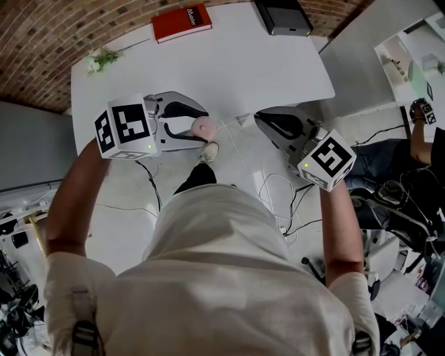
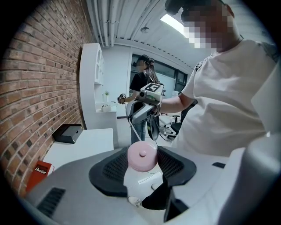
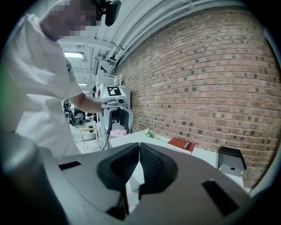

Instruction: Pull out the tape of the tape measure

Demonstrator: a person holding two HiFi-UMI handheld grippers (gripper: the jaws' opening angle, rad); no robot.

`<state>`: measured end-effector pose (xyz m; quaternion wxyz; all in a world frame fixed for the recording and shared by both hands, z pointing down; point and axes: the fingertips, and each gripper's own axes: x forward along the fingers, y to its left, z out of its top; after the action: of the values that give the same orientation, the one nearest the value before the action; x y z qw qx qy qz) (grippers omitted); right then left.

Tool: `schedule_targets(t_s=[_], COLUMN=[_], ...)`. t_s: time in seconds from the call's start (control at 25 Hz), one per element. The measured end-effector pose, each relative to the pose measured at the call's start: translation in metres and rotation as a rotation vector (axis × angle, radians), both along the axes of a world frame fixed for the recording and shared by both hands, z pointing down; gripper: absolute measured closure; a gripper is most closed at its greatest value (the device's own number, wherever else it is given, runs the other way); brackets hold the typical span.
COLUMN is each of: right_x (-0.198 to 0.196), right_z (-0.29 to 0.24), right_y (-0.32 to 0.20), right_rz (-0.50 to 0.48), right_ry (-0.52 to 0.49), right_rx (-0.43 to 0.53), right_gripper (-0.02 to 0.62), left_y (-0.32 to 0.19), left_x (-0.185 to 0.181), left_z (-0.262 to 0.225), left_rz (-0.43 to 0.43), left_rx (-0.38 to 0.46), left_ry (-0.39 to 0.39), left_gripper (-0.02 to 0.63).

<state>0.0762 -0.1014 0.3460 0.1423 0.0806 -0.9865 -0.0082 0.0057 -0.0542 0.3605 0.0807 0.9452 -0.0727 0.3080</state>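
A round pink tape measure (image 1: 204,127) (image 2: 142,157) hangs in the air in front of my chest, over the near edge of the white table (image 1: 208,69). My left gripper (image 1: 200,128) (image 2: 142,161) is shut on its case, one pad on each side. A thin pale tape (image 1: 235,122) (image 2: 133,129) runs from the case across to my right gripper (image 1: 259,119) (image 3: 138,151), whose jaws are shut with the tape's end pinched between them. In the right gripper view the pink case (image 3: 117,132) shows far off in the left gripper.
On the table's far side lie a red book (image 1: 181,23), a black box (image 1: 283,17) and a small plant (image 1: 102,60). Cables (image 1: 278,201) trail on the floor below. Another person (image 2: 141,83) stands behind, and a second seated person (image 1: 421,132) is at the right.
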Motion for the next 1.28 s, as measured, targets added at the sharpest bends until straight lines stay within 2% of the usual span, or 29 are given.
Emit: schedule_targets(t_s=[0.36, 0.68, 1.28], right_x=[0.002, 0.022, 0.015], right_z=[0.001, 0.008, 0.01], right_y=[-0.01, -0.046, -0.035], right_rz=[0.024, 0.126, 0.1], right_ry=[0.0, 0.014, 0.015], right_rx=[0.006, -0.01, -0.012], right_gripper=[0.586, 0.588, 0.586], left_y=[-0.003, -0.007, -0.006], left_x=[-0.009, -0.033, -0.034], left_z=[0.002, 0.011, 0.016], left_rz=[-0.021, -0.072, -0.07], left_rx=[-0.008, -0.024, -0.021], left_ry=[-0.006, -0.027, -0.038], left_gripper=[0.397, 0.397, 0.397])
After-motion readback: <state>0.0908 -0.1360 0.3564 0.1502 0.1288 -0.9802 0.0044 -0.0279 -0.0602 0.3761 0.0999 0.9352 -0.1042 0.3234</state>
